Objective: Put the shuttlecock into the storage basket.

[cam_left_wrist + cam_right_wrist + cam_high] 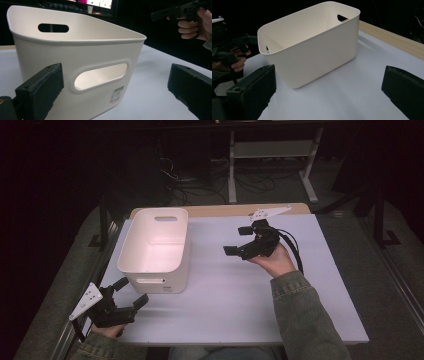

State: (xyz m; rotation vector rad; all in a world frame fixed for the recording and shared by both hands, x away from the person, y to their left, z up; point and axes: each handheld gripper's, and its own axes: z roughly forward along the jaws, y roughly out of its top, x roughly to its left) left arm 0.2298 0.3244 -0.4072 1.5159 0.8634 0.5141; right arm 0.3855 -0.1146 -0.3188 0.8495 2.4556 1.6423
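A: Where is the white bin sitting?

B: It is standing upright on the white table, toward the table's left half, with one handle slot facing the person and the other on the far wall. Its inside is looking bare in the high view.

A: And the left gripper?

B: It is hovering just in front of the bin's near left corner, by the table's front edge. Its jaws are gaping wide and gripping nothing. In the left gripper view the bin's near handle slot and a small barcode label are showing between the two pads, with the bin not touching either.

A: The right gripper?

B: It is hanging to the right of the bin, clear of it, pointing at the bin's long right wall. Its jaws are also standing wide apart and holding nothing, and in the right gripper view the bin is lying beyond them.
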